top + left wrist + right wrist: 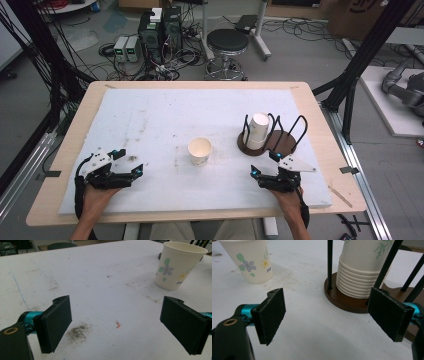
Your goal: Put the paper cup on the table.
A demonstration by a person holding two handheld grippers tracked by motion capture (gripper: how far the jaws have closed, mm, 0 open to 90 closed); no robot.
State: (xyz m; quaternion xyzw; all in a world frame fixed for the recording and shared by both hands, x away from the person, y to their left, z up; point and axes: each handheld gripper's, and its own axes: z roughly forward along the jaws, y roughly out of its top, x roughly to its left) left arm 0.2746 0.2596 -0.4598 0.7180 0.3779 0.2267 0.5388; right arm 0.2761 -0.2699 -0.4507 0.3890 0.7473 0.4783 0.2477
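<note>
A single paper cup with flower print stands upright near the middle of the white mat. A stack of upside-down paper cups sits in a wire cup holder with a round brown base, to the right. My left gripper rests open at the front left, jaws wide apart with nothing between them, and the single cup shows ahead to its right. My right gripper is open just in front of the holder, and the cup stack lies close ahead of its jaws.
The mat covers a wooden table. A black stool, computer boxes and tangled cables stand on the floor beyond the far edge. Black frame posts rise at the right.
</note>
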